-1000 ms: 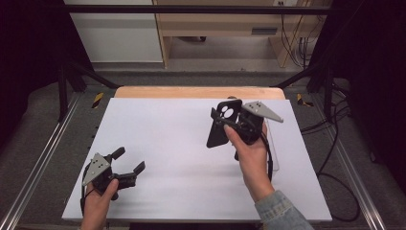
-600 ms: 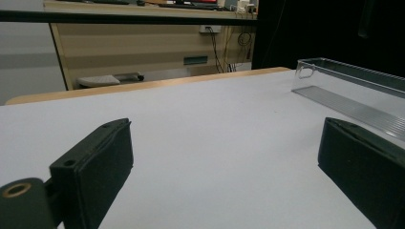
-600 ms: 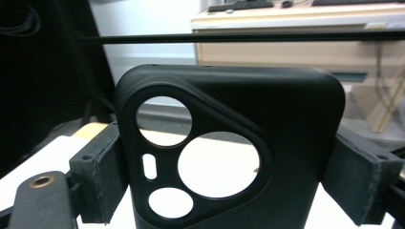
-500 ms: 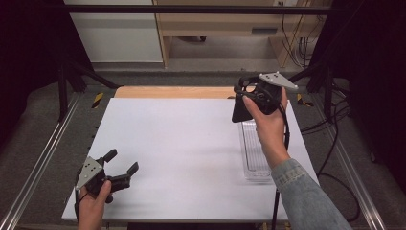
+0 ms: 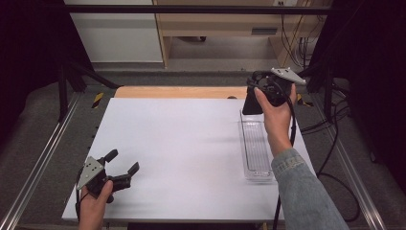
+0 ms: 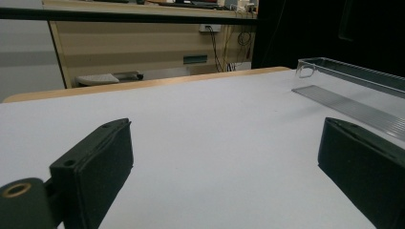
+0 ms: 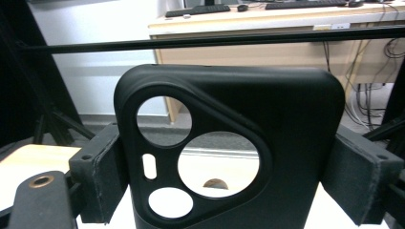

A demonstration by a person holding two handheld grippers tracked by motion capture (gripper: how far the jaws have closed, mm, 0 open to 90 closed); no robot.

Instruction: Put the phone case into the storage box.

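Phone case hangs upright in the right gripper above the far end of the clear tray — high view; the tray's long axis runs near to far, right of centre. Left gripper view: left gripper spread wide, empty, far off left. Right gripper view: jaws pinch the case by its edges.
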